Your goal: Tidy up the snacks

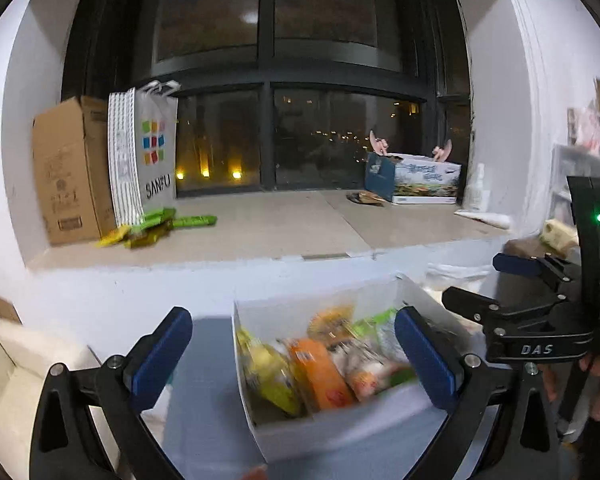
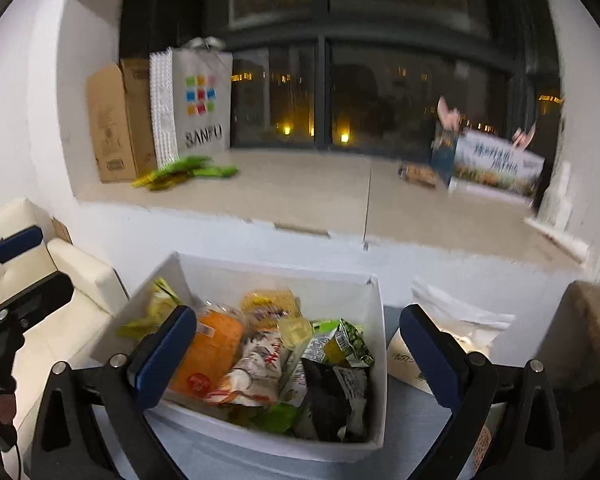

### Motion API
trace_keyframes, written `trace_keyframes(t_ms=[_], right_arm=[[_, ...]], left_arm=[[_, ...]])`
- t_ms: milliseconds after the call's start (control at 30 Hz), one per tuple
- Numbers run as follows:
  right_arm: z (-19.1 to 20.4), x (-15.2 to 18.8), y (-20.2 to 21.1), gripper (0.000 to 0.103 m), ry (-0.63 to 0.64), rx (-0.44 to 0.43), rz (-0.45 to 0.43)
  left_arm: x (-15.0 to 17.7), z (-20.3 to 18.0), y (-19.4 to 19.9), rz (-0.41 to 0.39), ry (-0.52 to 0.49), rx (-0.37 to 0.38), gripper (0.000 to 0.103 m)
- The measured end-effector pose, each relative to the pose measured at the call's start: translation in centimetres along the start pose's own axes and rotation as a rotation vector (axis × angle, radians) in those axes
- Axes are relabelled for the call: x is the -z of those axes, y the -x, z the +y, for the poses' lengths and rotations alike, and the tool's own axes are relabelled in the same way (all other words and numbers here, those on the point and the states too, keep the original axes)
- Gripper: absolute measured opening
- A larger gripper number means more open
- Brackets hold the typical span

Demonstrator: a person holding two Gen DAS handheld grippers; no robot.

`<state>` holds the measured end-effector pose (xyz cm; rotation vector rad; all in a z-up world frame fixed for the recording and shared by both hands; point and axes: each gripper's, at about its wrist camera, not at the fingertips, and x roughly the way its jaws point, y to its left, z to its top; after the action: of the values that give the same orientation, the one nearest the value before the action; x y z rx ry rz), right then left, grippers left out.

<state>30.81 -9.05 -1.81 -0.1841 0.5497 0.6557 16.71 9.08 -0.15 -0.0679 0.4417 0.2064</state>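
Left hand-held gripper (image 1: 294, 354) wide open, nothing held, white snack box (image 1: 340, 428) between and just below its fingers. Right hand-held gripper (image 2: 298, 354) open too, empty, same box (image 2: 374, 360) under it, orange pack (image 2: 210, 354) by left finger, green packets (image 2: 188, 170) far ahead-left on sill.

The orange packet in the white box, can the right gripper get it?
Probably yes. The orange packet lies on top in the open white box, nothing covering it. The right gripper is open and empty just above the box, beside its left finger.
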Motion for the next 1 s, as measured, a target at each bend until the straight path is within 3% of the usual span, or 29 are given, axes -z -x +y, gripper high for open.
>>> trace_keyframes(t_ms=[133, 267, 600, 800, 1000], right_arm=[[1.3, 1.1, 4.2, 0.103, 0.012, 0.016, -0.033], [1.9, 2.8, 8.5, 0.103, -0.009, -0.002, -0.044], [2.7, 8.5, 18.1, 0.103, -0.076, -0.069, -0.057], [3.1, 11.5, 20.5, 0.103, -0.12, -0.051, -0.033], [3.4, 11.6, 20.6, 0.103, -0.096, -0.037, -0.022]], left_arm=[[1.2, -0.6, 3.8, 0.03, -0.002, -0.002, 0.103], [2.6, -1.3, 7.6, 0.041, 0.006, 0.076, 0.103], [6.7, -2.9, 14.4, 0.087, 0.046, 0.123, 0.103], [7.8, -3.5, 16.0, 0.101, 0.031, 0.133, 0.103], [7.8, -4.4, 15.5, 0.117, 0.018, 0.154, 0.103]])
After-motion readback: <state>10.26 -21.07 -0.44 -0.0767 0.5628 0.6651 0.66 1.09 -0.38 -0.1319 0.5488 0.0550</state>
